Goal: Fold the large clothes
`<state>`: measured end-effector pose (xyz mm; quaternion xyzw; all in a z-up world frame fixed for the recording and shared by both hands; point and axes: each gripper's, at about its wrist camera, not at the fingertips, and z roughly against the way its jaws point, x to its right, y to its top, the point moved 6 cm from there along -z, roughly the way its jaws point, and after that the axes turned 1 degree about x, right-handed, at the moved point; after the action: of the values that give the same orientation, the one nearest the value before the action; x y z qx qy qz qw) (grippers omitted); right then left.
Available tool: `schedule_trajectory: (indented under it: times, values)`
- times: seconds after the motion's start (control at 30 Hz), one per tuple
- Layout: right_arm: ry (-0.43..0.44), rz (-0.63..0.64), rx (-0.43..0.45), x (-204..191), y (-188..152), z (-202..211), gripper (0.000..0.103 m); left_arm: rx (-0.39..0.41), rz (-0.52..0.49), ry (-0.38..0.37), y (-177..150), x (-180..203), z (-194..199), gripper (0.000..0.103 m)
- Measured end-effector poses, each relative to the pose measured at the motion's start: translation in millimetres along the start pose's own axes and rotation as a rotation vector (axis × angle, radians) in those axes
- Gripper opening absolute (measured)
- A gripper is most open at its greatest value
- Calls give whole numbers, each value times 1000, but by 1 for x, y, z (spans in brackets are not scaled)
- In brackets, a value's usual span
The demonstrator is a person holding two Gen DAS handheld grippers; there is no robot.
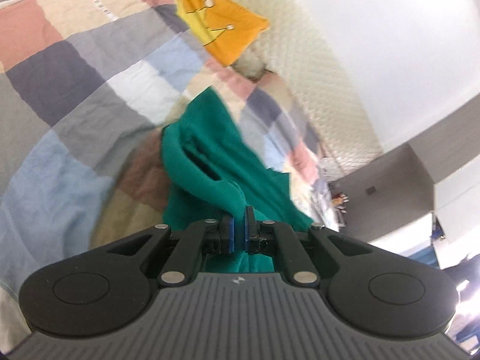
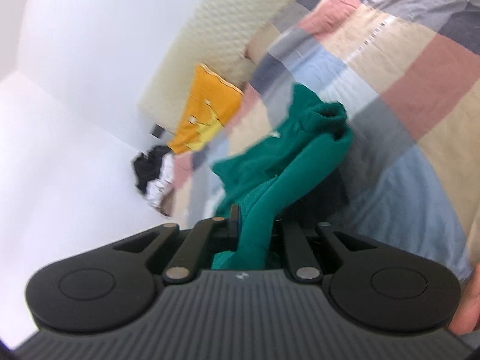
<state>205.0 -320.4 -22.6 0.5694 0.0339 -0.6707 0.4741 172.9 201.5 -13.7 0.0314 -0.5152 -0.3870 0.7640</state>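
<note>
A green sweatshirt [image 1: 216, 162] hangs bunched above a checked bedspread [image 1: 75, 96]. My left gripper [image 1: 239, 223] is shut on a fold of the green cloth, which runs between its blue pads and down behind them. In the right wrist view the same green sweatshirt [image 2: 276, 162] stretches away from my right gripper [image 2: 253, 225], which is shut on a thick roll of it. The cloth hides the right-hand finger there. The far part of the garment, with its ribbed opening [image 2: 330, 114], still rests on the checked bedspread [image 2: 405, 96].
An orange-yellow pillow [image 1: 222, 30] [image 2: 207, 114] leans against the cream quilted headboard [image 1: 315, 75]. A black-and-white heap of cloth [image 2: 154, 174] lies at the bed's edge by the white wall. A hand [image 2: 468, 306] shows at the right wrist view's border.
</note>
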Motion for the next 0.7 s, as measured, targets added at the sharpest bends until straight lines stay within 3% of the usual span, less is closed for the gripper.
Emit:
schedule_trajectory:
  times: [0.23,0.47,0.6,0.7]
  values:
    - [63,42,32,-23,-10,68,10,-1,-31,-96,-29,31,68,6]
    - [63,59,46,-26,-42,133,10,-20,-15,-174,-85,34,125,6]
    - [-4,16,32,-15,-48,135,11,-36,-5,-189,-103,29,127,6]
    - [-39,-39,20,-5,-37,118,11,-20,-43,-165,-96,33,107,6]
